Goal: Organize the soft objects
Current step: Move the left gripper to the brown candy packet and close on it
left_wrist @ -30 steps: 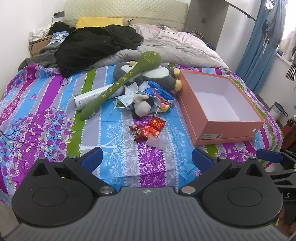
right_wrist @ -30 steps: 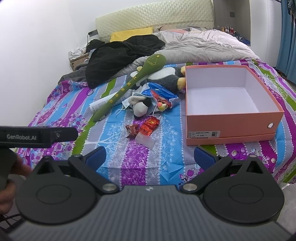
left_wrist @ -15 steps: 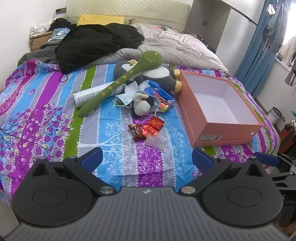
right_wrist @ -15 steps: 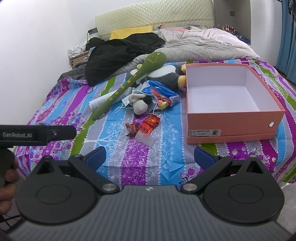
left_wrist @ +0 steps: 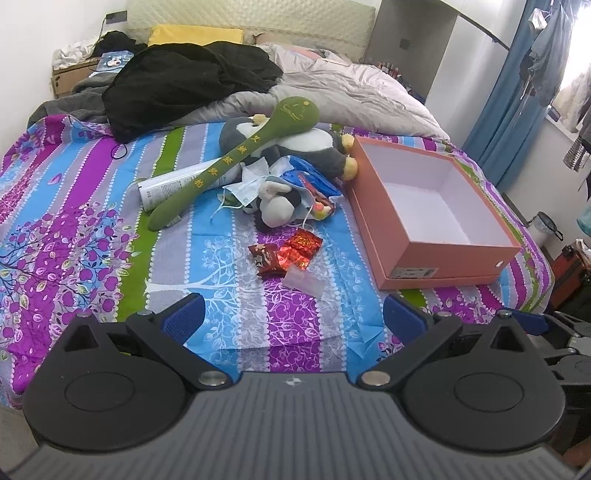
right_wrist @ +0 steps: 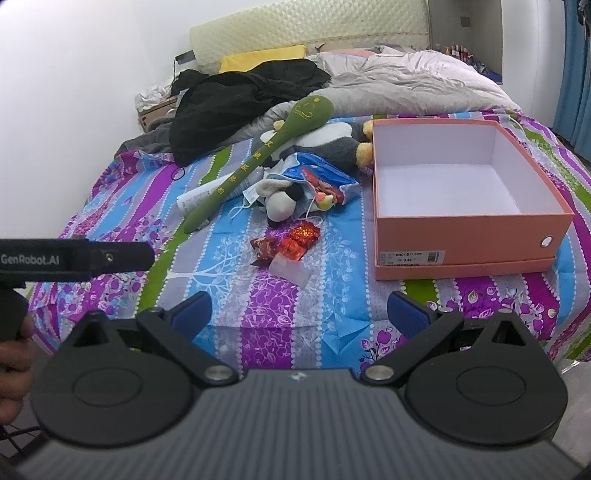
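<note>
Both claws spread wide, empty: left claw [left_wrist: 291, 314], right claw [right_wrist: 301, 308]. Small grey-and-white plush toy [right_wrist: 282, 201] lying left of the open orange cardboard box [right_wrist: 469, 236], tangled in mask straps. Best pinched at the plump body, lifted clear, then dropped inside the box.

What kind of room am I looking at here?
Most likely a lived-in bedroom: a bed with a padded headboard, a rumpled duvet and a yellow pillow, and blue curtains by a window.
</note>
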`<state>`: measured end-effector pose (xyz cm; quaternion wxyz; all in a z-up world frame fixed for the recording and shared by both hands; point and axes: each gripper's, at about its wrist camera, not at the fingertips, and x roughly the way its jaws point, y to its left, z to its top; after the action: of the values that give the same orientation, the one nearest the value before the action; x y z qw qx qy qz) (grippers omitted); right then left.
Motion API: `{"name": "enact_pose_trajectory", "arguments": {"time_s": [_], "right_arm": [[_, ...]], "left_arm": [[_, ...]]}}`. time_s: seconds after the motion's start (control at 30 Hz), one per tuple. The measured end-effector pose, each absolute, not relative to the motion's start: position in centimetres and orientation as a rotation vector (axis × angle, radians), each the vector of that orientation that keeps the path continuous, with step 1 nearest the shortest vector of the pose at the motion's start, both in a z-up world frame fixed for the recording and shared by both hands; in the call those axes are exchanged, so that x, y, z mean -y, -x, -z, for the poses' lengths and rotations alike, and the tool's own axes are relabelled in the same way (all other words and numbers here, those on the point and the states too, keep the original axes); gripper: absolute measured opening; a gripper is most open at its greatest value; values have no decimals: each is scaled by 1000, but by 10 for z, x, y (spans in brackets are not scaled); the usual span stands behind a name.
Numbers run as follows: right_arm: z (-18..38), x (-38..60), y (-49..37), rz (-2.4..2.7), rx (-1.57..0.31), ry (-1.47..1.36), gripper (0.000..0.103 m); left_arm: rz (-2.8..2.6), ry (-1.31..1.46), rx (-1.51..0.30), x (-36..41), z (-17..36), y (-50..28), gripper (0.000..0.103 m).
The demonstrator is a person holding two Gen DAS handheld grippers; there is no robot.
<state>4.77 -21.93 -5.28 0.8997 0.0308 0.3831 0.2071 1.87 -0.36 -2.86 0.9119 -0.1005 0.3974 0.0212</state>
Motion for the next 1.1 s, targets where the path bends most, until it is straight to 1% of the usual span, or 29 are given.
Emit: {"name": "enact_pose_trajectory", "arguments": {"time_s": [0.6, 0.7, 0.8, 0.83, 1.03, 1.1], "right_arm": [[81, 209, -70, -438, -853, -76, 102], [86, 203, -74, -417, -855, -44, 97], [93, 198, -80, -420, -872, -23, 81], [96, 195, -83, -419, -881, -15, 74], [110, 181, -95, -443, -913, 1, 71], [116, 177, -100, -462, -924, -7, 72]], "left_arm": [[-36, 233, -888, -12, 54, -53, 103], [-23, 242, -897, -15, 62, -62, 103], [-20, 258, -906, -20, 70, -72, 103], [-20, 263, -912, -22, 73, -76, 103], [-27, 282, -942, -34, 90, -99, 103], [-33, 287, -954, -39, 97, -107, 103]]}}
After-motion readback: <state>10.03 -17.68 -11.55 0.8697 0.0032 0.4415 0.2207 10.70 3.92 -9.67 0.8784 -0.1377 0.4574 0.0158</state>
